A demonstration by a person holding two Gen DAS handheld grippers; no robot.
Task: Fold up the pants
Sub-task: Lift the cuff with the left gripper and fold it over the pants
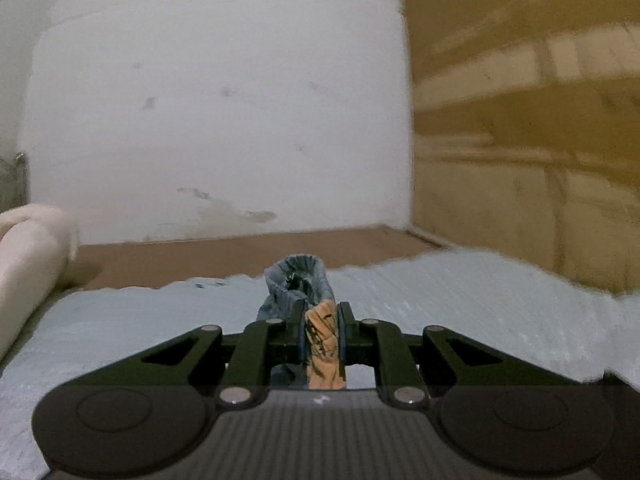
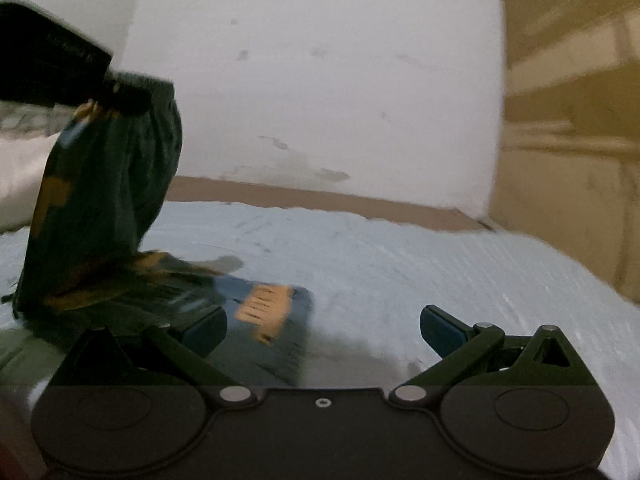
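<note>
Left gripper (image 1: 320, 320) clamps pants (image 2: 100, 200); mat (image 2: 400, 260) rightward bare.

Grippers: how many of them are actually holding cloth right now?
1. The left gripper is shut on the pants, lifting one end above the light blue cover. The right gripper is open and empty, low over the cover beside the pants.

No text, label, brand, number or sign could be read in either view. The orange patches on the pants (image 2: 262, 308) carried dark marks that might have been printing, but blur left them illegible.
</note>
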